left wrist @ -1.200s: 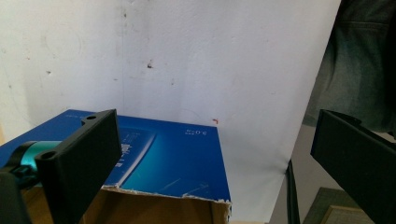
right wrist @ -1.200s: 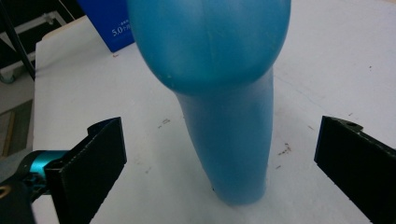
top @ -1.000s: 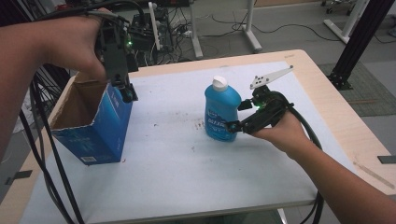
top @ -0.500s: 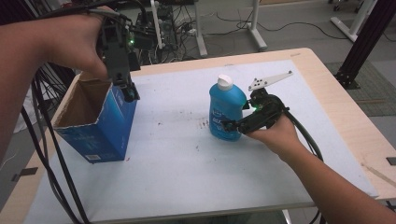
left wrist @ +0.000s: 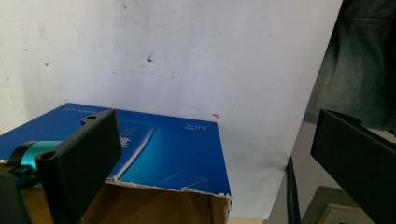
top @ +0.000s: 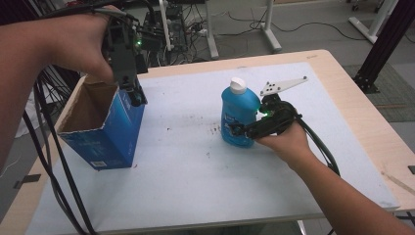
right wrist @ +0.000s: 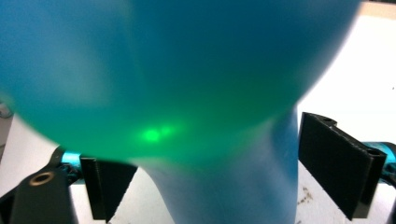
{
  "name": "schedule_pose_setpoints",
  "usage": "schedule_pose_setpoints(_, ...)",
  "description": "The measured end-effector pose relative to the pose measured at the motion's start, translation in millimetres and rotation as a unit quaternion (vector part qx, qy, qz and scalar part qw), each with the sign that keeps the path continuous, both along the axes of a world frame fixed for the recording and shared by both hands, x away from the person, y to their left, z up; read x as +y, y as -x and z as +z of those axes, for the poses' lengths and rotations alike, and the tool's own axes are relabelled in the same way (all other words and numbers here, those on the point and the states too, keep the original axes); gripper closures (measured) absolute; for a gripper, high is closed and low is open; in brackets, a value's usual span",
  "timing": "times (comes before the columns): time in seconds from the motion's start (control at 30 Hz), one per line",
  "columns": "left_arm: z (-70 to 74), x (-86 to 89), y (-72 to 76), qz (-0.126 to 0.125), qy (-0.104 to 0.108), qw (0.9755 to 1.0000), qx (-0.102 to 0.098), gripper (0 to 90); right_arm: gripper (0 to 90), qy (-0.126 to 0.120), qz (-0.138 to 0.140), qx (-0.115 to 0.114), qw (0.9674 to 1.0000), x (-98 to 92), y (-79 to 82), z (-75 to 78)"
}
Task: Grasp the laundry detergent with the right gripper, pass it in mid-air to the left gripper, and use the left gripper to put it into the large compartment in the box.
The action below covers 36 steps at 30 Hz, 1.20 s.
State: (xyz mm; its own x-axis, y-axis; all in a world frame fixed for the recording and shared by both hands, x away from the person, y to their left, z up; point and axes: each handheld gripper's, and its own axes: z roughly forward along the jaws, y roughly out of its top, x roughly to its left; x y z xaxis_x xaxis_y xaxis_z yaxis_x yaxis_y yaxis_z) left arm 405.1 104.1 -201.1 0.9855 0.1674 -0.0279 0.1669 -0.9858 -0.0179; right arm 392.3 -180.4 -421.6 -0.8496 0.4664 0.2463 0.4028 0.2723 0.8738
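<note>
I see the blue bottle (top: 239, 117) standing upright on the counter (top: 195, 166), its long axis vertical and its white cap (top: 238, 85) pointing straight up, near the middle of the white mat and a little to the right. It is smooth, glossy plastic with a rounded shoulder and a narrower waist; in the right gripper view the body (right wrist: 187, 79) bulges wide above that waist, blurred and lit by a green glow.

My right tool (top: 238, 130) comes in level from the right at the bottle's lower half. Its jaws have just been closing with the bottle between them; in the right gripper view a gap shows between the right pad and the bottle, so they stand apart around it without pressing.

My left tool (top: 137, 97) points down over the near corner of the open blue cardboard box (top: 115, 137), which stands at the left of the counter, well apart from the bottle. The box has a matte brown inside and a torn, ragged rim (left wrist: 177, 189). The left jaws stand wide apart, one over the box, one beyond its edge.

Compared with a second ago, the bottle and box stand where they did, and the right tool has slid in around the bottle.
</note>
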Motion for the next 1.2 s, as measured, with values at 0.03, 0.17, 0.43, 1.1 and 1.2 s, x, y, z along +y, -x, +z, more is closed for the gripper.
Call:
schedule_pose_setpoints(0.03,-0.1,0.0,0.0,0.000,0.000,1.0000,0.000,1.7,13.8,-0.002,-0.002,-0.001,1.0000,-0.1,-0.1,0.4)
schedule_pose_setpoints(0.17,0.1,-0.1,-0.5,0.001,0.001,1.0000,0.000,1.7,15.6,-0.003,-0.005,-0.003,1.0000,-0.6,-0.9,0.2)
schedule_pose_setpoints(0.43,-1.2,0.0,-1.5,0.001,0.002,1.0000,-0.001,1.7,17.1,0.000,-0.006,-0.005,1.0000,0.8,-0.7,-0.3)
schedule_pose_setpoints(1.1,-3.1,3.1,-2.9,0.003,0.002,1.0000,0.001,1.7,29.4,0.000,-0.008,-0.020,0.9998,1.4,-0.8,-0.3)
schedule_pose_setpoints(1.2,-3.3,2.8,-2.7,0.004,0.002,1.0000,0.001,1.7,31.5,0.002,-0.006,-0.023,0.9997,2.8,0.4,0.0)
